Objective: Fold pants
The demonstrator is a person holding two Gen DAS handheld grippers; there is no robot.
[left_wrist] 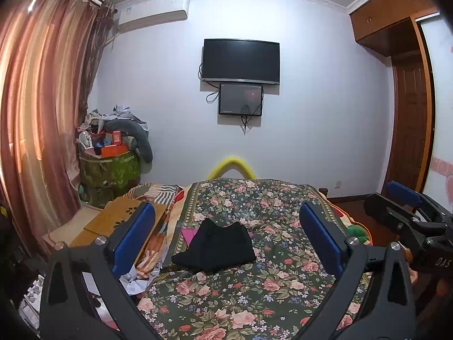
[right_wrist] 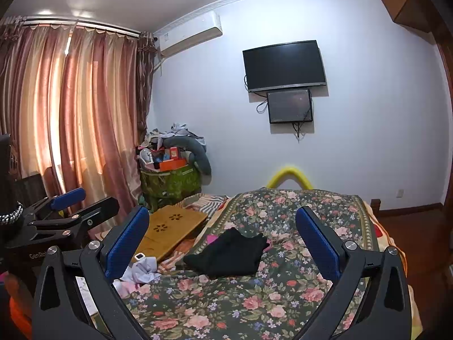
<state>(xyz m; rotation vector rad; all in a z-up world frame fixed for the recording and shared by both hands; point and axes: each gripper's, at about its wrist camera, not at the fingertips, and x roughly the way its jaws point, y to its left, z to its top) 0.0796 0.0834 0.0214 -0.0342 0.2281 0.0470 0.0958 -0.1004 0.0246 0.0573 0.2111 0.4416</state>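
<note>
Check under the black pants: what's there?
The black pants lie bunched on the floral quilt. A pink item pokes out at their far edge; how far it runs underneath is hidden.

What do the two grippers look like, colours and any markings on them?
Both match: the left gripper and right gripper have black, angular arms with silver round bolts and triangular cut-outs, ending in flat blue textured pads. White lettering marks each body, only partly readable: "DAS" on one, "GenRo" on the other. No cables or sleeves are visible.

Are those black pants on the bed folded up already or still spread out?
Folded: the black pants lie as a small compact bundle on the flowered bedspread, no legs stretched out.
</note>
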